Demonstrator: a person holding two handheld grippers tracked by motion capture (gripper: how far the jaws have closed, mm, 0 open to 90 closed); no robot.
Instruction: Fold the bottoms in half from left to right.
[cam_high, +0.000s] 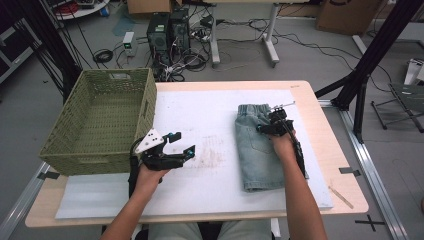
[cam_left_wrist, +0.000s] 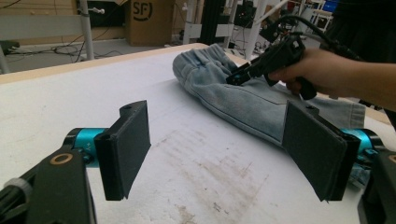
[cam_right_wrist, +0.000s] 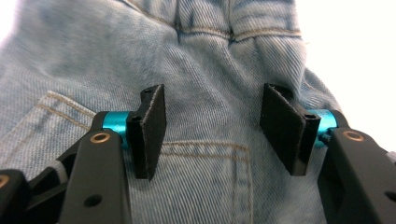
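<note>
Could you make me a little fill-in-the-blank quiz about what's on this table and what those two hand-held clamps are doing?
1. The folded denim shorts lie on a white ____.
2. The green woven basket sits at the table's ____ edge in the high view.
3. The right gripper hangs over the shorts with its jaws ____.
4. The left gripper has ____ between its jaws.

Missing words: sheet; left; open; nothing
</note>
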